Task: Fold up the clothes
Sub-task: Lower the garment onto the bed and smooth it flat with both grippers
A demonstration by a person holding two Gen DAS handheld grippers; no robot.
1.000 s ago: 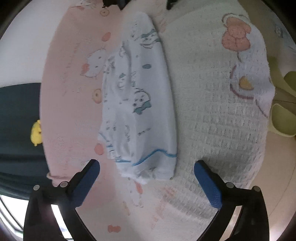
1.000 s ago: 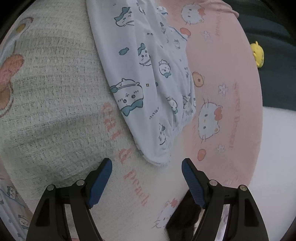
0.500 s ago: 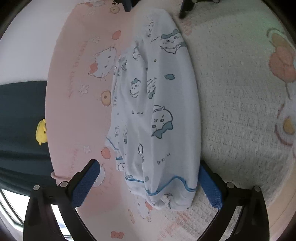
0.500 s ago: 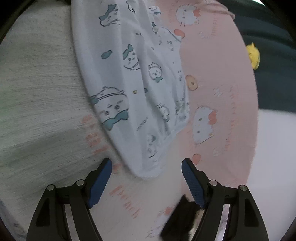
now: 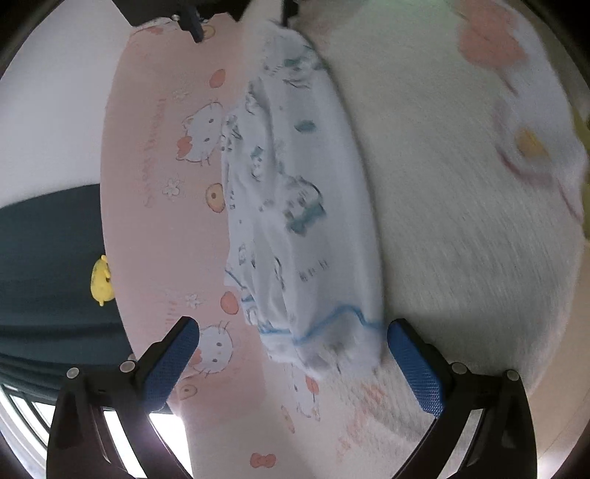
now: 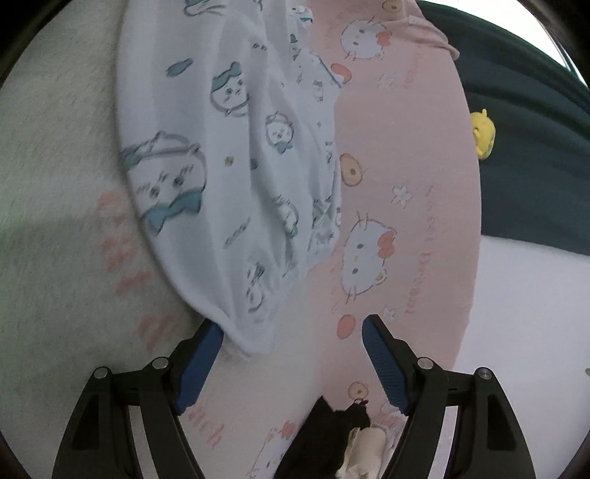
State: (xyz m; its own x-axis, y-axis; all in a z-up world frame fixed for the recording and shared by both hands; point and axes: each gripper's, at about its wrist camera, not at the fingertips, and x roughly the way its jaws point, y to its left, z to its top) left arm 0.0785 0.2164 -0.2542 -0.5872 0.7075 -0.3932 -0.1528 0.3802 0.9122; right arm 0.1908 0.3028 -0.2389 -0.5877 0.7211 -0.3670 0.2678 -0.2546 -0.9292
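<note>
A white garment with cartoon prints and a blue-trimmed hem lies folded in a long strip across a pink cat-print blanket and a white knitted blanket. My left gripper is open, and the hem end lies just between its blue fingertips. From the other side, the garment narrows to a rounded end beside the left finger of my open right gripper. The right gripper's fingers show at the top of the left wrist view.
A yellow plush toy sits on dark teal fabric beside the pink blanket. A small black and cream item lies below the right gripper. The white blanket's edge drops off at the far right.
Both grippers have come in toward the garment's two ends. Each end now lies at or between the open fingertips. The garment itself has stayed in place.
</note>
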